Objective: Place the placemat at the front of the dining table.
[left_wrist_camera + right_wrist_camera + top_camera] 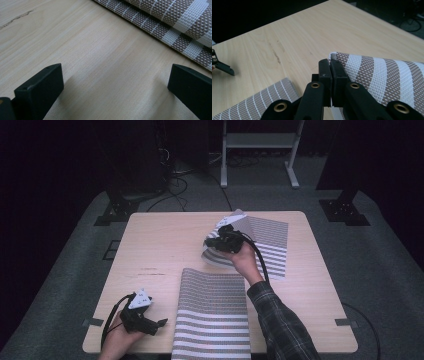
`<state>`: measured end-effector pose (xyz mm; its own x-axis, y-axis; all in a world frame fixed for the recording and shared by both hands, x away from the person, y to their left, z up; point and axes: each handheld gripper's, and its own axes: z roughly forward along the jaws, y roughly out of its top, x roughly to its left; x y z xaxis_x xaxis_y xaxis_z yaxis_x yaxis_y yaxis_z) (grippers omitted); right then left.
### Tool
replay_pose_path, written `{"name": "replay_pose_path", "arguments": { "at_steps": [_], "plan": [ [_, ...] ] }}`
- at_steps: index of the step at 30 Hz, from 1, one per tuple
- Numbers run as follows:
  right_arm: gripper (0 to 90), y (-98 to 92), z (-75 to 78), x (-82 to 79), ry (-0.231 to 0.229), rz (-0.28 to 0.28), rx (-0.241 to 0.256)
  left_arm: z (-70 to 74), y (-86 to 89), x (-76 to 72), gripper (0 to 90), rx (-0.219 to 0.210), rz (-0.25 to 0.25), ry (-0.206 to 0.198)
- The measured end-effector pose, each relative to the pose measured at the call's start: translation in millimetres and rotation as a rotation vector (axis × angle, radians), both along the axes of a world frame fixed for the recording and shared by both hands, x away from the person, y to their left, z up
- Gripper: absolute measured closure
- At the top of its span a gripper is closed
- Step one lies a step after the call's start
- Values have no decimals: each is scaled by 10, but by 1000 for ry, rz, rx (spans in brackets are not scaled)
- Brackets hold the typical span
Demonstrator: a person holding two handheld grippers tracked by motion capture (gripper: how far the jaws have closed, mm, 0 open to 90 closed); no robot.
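Pale wooden table (pixel 150 245); our right gripper (pixel 329 65) pinches the far placemat (pixel 387 75) by its lifted corner, light, floppy woven mesh; left gripper (pixel 115 85) gapes empty.

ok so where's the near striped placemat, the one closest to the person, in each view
high view: the near striped placemat lies at bottom centre, reaching the table's near edge, right of the left gripper.
left gripper view: its rolled edge crosses the top right corner, beyond the open jaws.
right gripper view: its corner sits at bottom left, below the lifted far placemat that the right gripper pinches.
shared landmark: the dark streak in the tabletop.
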<state>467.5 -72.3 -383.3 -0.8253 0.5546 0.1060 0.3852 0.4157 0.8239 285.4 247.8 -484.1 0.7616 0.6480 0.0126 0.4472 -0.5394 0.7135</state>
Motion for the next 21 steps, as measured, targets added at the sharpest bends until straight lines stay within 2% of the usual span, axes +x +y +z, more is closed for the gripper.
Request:
{"name": "replay_pose_path", "arguments": {
  "at_steps": [10,21],
  "plan": [
    [884,367,-278,39,47,47,-40,-2,-8,9,0,-3,-4,-2],
    [882,633,-535,172,92,41,-52,-1,-22,22,0,0,-9,-2]
  ]
}}
